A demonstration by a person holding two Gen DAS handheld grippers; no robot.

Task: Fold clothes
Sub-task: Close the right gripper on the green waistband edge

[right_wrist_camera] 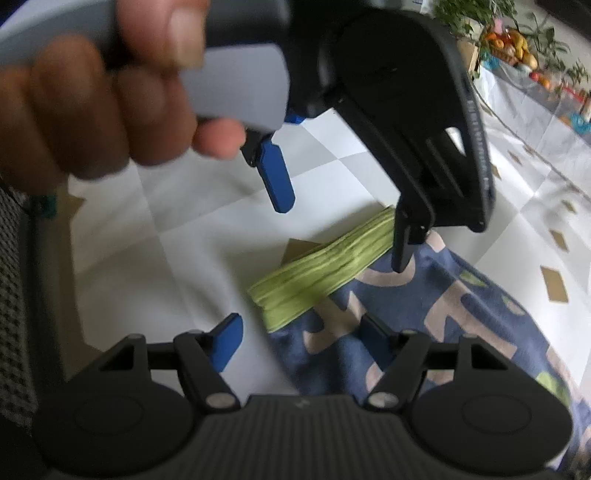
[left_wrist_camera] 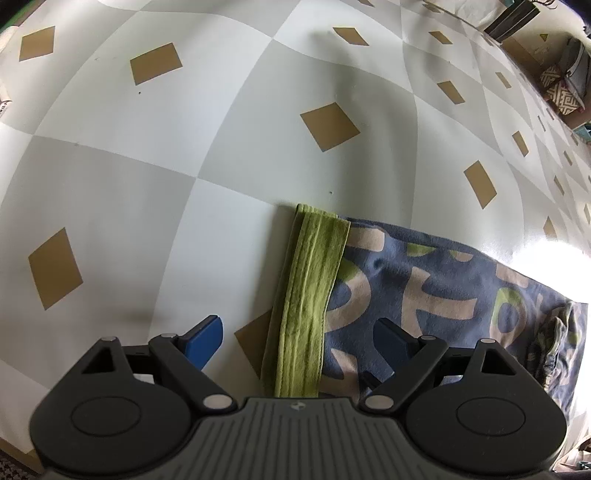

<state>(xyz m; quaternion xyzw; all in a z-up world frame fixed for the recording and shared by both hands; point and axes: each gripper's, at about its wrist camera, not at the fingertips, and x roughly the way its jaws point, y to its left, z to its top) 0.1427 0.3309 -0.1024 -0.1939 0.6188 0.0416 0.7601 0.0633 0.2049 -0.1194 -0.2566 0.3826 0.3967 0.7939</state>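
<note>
floor (left_wrist_camera: 236,155): grey-white checks, tan diamonds | plants (right_wrist_camera: 476,14) far right | glare

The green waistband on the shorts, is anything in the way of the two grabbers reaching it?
Nothing visible blocks it. The green waistband lies bare on the checked cloth, with the left gripper open just above it. In the right wrist view, the right gripper is also open and close to the shorts.

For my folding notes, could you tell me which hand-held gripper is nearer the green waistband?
Left. The left hand-held gripper straddles the green waistband, open; the right hand-held gripper hangs beside its end, open.
</note>
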